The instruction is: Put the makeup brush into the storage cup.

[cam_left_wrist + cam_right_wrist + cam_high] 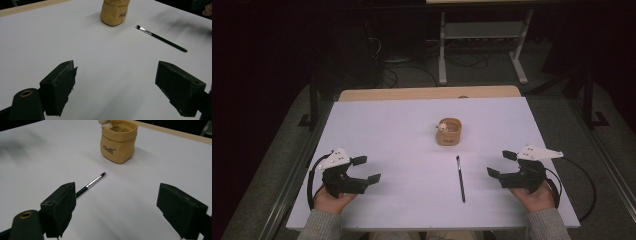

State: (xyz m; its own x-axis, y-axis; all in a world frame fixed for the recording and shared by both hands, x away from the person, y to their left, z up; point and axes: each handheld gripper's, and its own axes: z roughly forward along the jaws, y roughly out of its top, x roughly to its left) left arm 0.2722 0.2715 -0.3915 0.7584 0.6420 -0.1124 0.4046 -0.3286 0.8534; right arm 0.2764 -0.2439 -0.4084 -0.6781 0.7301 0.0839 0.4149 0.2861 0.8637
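Note:
A tan bag-shaped holder stands upright near the middle of the white table, with a small pale figure on its rim. A thin black paintbrush lies flat in front of it, bristles toward the holder. My left gripper rests at the front left, open and empty. My right gripper rests at the front right, open and empty, a little right of the brush. The holder and brush lie far ahead in the left gripper view. In the right gripper view the brush runs behind the left jaw, below the holder.
A wooden strip runs along the table's far edge. Beyond it stand the white legs of another table and loose cables on a dark floor. Metal rails flank the table on both sides.

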